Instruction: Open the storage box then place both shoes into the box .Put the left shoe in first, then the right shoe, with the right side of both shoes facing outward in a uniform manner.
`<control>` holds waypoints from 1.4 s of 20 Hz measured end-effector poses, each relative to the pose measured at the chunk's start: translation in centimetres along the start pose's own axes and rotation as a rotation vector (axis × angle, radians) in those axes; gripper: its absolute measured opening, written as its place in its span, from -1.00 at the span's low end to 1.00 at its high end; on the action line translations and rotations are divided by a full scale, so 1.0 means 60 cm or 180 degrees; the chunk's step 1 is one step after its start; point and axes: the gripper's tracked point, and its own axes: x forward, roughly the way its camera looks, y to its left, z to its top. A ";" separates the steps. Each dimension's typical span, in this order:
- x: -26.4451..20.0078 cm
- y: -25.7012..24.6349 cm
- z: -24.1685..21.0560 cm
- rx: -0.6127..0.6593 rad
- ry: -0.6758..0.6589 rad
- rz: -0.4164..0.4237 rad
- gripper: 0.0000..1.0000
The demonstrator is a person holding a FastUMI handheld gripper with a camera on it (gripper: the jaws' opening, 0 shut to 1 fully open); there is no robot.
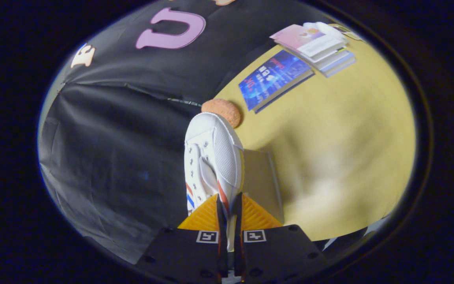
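Observation:
A white sneaker [211,157] with red and blue side stripes hangs off the table, toe pointing away from me. My gripper [229,209] is shut on the shoe's collar edge, both fingers pressing on the thin wall near the heel. The view is rolled sideways, so the yellow tabletop [329,157] stands to the right of the shoe and the black cloth wall to its left. A grey flat panel [262,181], possibly part of the storage box, lies just behind the shoe; I cannot tell for sure what it is.
A round orange-brown cookie-like object [223,111] lies beyond the shoe's toe. A blue book [274,79] and a stack of books [317,45] rest farther off on the table near the wall.

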 end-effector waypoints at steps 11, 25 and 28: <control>0.117 -0.008 -0.103 -0.0516 0.0009 -0.0711 -0.82; 0.117 0.008 -0.078 -0.0488 -0.0215 -0.0711 -0.49; 0.114 0.000 -0.060 -0.0474 -0.0250 -0.0707 -0.49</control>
